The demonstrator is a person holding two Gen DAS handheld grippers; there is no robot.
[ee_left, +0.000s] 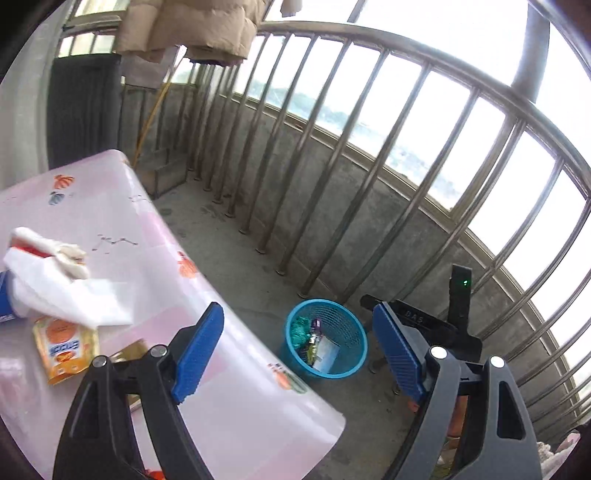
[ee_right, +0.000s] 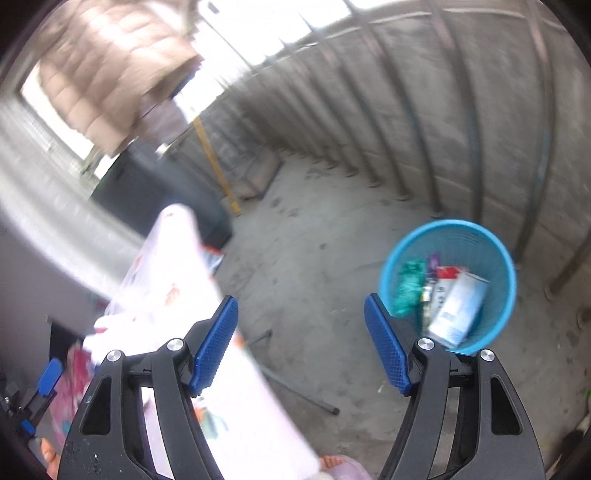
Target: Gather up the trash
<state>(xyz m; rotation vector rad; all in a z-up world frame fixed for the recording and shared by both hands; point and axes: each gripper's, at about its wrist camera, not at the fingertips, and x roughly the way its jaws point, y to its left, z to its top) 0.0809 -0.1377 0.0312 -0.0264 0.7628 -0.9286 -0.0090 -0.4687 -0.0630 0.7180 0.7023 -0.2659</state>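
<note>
A blue mesh trash basket (ee_left: pixel 327 338) stands on the concrete floor beside the table; it holds several wrappers and a white carton, and shows in the right wrist view (ee_right: pixel 448 284). On the pink table (ee_left: pixel 122 229) lie an orange snack packet (ee_left: pixel 64 345), crumpled white paper (ee_left: pixel 62 288) and a gold wrapper (ee_left: pixel 129 352). My left gripper (ee_left: pixel 299 354) is open and empty above the table's edge. My right gripper (ee_right: pixel 301 345) is open and empty over the floor, left of the basket. Its black body (ee_left: pixel 436 321) shows beside the basket in the left wrist view.
A metal railing (ee_left: pixel 369 147) on a low concrete wall runs behind the basket. A beige padded jacket (ee_left: pixel 192 29) hangs above. A yellow pole (ee_right: pixel 216 166) leans in the far corner. A metal table leg (ee_right: pixel 303 391) lies across the floor near the table.
</note>
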